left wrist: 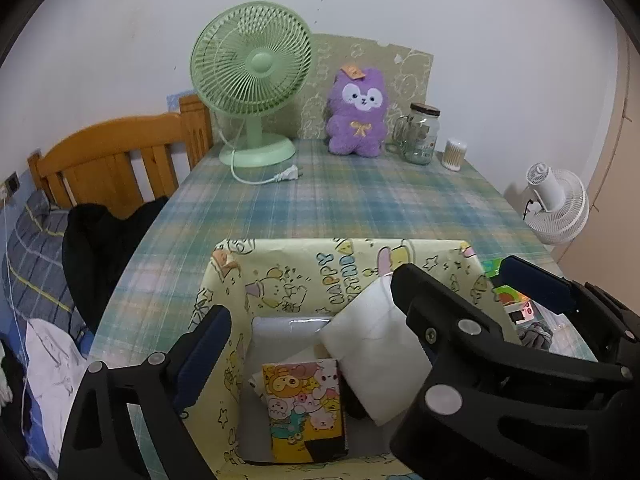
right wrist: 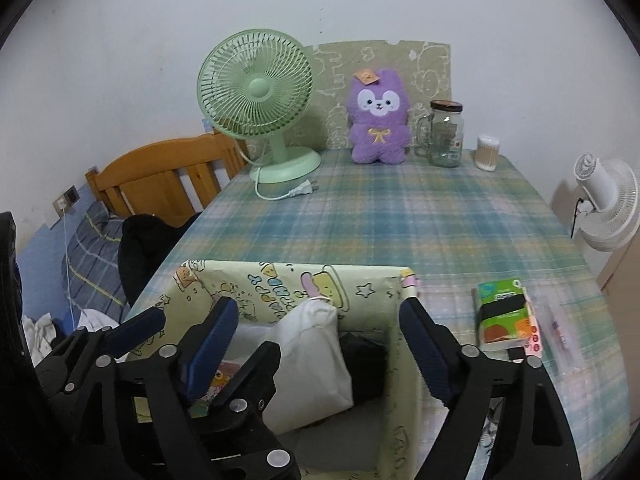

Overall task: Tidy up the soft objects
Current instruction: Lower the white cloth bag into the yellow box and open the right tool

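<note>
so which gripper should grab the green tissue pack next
Right. The green tissue pack lies just right of the open right gripper, outside the box; the left gripper sits over the box's far side.

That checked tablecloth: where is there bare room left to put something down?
The widest free patch is mid-table, between the yellow cartoon box in front and the back row: green fan, purple plush, glass jar, swab tub. Another strip runs left of the box. It is crowded inside the box and beside its right wall, by the tissue packs.
</note>
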A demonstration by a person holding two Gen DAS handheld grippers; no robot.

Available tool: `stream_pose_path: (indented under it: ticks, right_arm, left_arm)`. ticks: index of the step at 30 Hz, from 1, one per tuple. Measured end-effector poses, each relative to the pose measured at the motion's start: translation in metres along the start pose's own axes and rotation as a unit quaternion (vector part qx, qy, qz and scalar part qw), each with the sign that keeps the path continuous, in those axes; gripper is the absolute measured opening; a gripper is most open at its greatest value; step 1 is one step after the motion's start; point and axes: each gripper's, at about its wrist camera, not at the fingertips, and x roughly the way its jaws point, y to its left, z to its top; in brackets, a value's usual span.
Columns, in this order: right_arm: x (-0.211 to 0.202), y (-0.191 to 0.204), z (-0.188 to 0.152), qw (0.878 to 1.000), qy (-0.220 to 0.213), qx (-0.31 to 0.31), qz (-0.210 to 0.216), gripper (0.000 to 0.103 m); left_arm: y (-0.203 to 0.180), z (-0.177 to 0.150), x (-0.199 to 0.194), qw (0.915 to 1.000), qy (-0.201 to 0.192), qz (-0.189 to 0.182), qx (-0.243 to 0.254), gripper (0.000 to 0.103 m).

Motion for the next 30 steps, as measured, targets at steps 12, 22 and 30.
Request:
stream_pose_path:
  ticks: [12, 22, 30]
  right_arm:
    - [-0.026, -0.016, -0.001, 1.0, -0.023, 0.007, -0.014, 0.088]
    - [-0.05, -0.033, 0.0, 0.999, -0.045, 0.015, -0.026, 0.088]
    - [-0.07, -0.053, -0.001, 0.997, -0.063, 0.023, -0.036, 0.088]
  left_arm:
    - [-0.022, 0.004, -0.016, 0.9996, -0.022, 0.005, 0.014, 0.1]
    - [-0.045, 0.007, -0.032, 0.9988, -0.042, 0.003, 0.024, 0.1]
    - [-0.068, 0.008, -0.042, 0.998, -0.053, -0.006, 0.035, 0.1]
